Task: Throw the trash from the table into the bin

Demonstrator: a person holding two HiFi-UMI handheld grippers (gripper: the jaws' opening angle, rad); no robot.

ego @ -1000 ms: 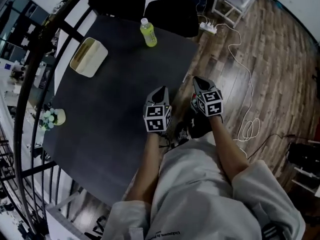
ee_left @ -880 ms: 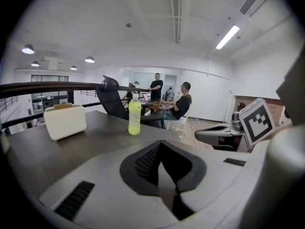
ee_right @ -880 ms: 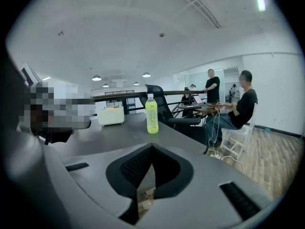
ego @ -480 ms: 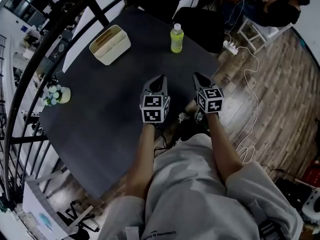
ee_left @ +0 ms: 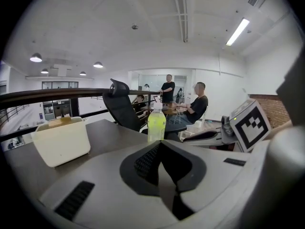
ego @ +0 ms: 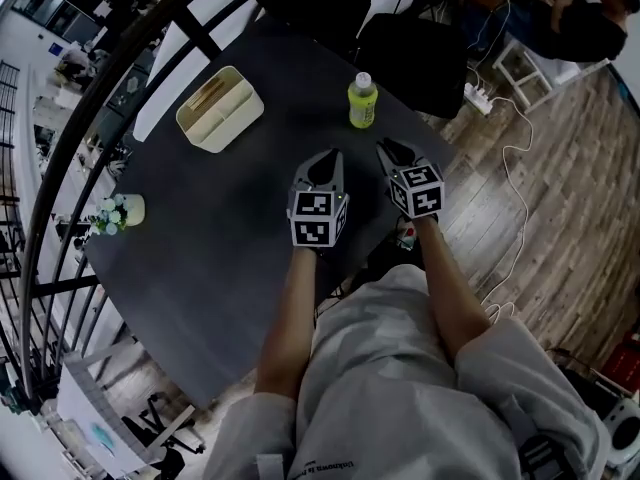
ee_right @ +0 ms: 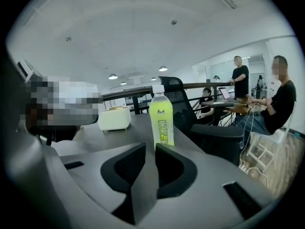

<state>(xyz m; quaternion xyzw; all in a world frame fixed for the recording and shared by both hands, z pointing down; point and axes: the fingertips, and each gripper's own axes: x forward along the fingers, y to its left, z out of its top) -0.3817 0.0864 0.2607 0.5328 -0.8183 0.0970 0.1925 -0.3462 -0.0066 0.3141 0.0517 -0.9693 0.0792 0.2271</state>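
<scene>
A yellow-green drink bottle [ego: 362, 101] with a white cap stands upright on the dark table [ego: 230, 228], near its far right corner. Both my grippers hover over the table's near right edge, short of the bottle. The left gripper [ego: 326, 158] has its jaws together and holds nothing; in its view the bottle [ee_left: 156, 123] stands straight ahead beyond the tips [ee_left: 160, 144]. My right gripper [ego: 388, 149] points at the bottle [ee_right: 162, 118]. Its jaws [ee_right: 150, 148] have just been opening and stand a narrow gap apart, with nothing between them.
A cream storage box [ego: 220, 108] sits at the table's far left, and a small flower pot [ego: 118, 211] at its left edge. A black office chair [ego: 410, 53] stands behind the bottle. Cables and a power strip [ego: 478, 98] lie on the wood floor. People sit beyond.
Both grippers have moved forward from beside the table's edge to over it, closer to the bottle. The right jaws have parted slightly.
</scene>
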